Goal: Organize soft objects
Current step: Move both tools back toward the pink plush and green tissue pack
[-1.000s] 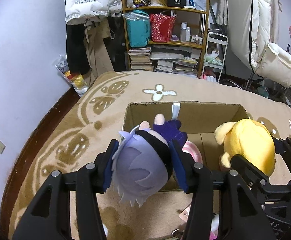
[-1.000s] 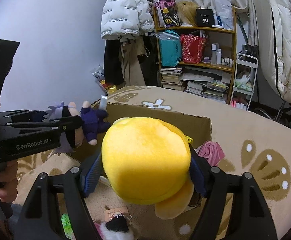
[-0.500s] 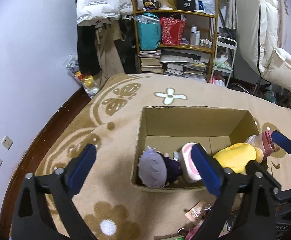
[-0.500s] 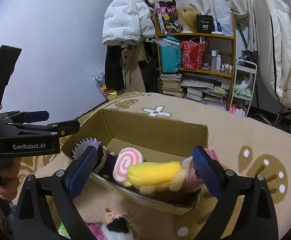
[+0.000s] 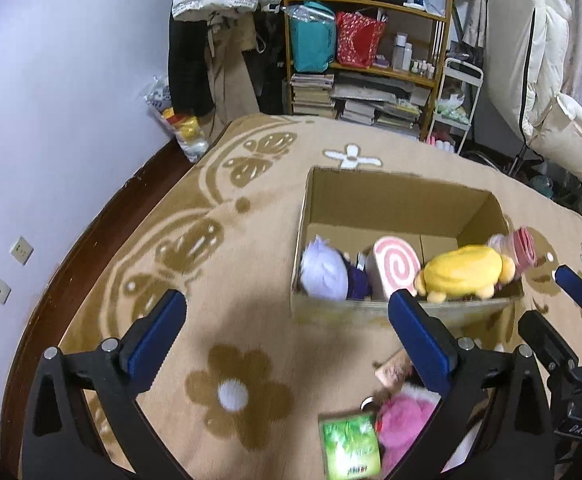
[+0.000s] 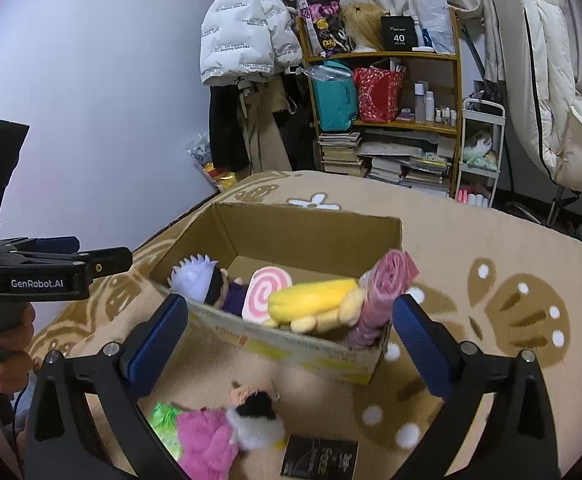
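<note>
An open cardboard box [image 5: 395, 200] [image 6: 303, 232] stands on the tan carpet. In it lie a lilac-haired doll [image 5: 323, 272] [image 6: 193, 276], a pink swirl cushion [image 5: 397, 266], a yellow plush [image 5: 463, 272] [image 6: 311, 300] and a rolled pink cloth [image 6: 383, 284]. My left gripper [image 5: 285, 304] hangs before the box's near wall, its jaws still opening with nothing between them. My right gripper [image 6: 291, 308] stands open and holds nothing, short of the near wall. A pink fluffy plush [image 6: 207, 440] and a green packet [image 5: 349, 448] lie on the carpet just below the grippers.
A black booklet [image 6: 319, 456] lies beside the pink plush. A wooden shelf [image 6: 387, 120] with books and bags stands behind the box, with hung coats [image 6: 243, 40] to its left and a white cart [image 6: 483, 140] to its right. Bare dark floor runs along the left wall.
Both grippers opened wide and let go: the lilac-haired doll and the yellow plush dropped into the box. Both grippers then drew back from the box toward me.
</note>
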`<act>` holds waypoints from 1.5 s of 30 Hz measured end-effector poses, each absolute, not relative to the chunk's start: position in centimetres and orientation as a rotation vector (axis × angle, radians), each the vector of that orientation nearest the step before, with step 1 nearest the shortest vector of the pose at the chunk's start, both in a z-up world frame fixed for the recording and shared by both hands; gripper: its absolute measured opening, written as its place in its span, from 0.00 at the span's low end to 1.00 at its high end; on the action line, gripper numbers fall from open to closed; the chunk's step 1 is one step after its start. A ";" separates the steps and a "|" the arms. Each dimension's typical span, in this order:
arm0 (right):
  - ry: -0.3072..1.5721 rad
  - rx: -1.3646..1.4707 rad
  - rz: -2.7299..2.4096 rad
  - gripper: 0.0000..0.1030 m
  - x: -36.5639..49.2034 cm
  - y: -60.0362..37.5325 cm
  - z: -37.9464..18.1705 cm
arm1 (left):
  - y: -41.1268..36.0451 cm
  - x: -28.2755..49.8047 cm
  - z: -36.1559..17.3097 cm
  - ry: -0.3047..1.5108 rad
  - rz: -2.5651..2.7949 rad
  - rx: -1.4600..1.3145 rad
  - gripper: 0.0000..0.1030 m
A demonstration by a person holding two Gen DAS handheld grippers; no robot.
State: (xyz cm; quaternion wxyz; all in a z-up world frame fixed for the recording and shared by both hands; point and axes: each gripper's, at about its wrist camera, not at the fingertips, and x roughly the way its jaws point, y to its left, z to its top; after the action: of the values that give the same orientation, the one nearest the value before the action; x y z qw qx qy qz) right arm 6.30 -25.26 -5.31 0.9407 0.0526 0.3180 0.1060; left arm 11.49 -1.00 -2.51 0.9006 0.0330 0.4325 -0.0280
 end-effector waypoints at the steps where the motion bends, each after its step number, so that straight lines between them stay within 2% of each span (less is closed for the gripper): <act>1: 0.651 0.107 0.218 1.00 6.0 -25.2 -5.2 | -0.9 11.0 -2.6 0.905 -0.056 0.067 0.97; 20: 0.797 0.103 0.261 1.00 1.4 -22.9 -6.6 | 0.0 6.9 -4.2 1.021 -0.049 0.005 0.97; 37: 0.947 0.084 0.294 1.00 2.3 -20.4 -11.1 | -0.3 7.9 -8.2 1.138 -0.041 0.000 0.97; 40: 0.985 0.089 0.303 0.96 2.7 -20.2 -12.0 | -0.7 8.1 -9.4 1.185 -0.042 0.008 0.97; 42: 1.022 0.086 0.317 0.89 3.0 -19.9 -12.7 | -0.9 8.2 -10.1 1.213 -0.049 0.006 0.97; 45: 1.066 0.082 0.330 0.89 3.6 -19.6 -13.8 | -1.3 8.3 -11.1 1.245 -0.054 0.016 0.97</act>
State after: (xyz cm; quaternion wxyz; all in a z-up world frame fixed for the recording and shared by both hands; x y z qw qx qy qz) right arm 3.57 -19.64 -13.79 0.8476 0.0389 0.5057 0.1563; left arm 8.35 -1.34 -11.15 0.8119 0.0075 0.5831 -0.0251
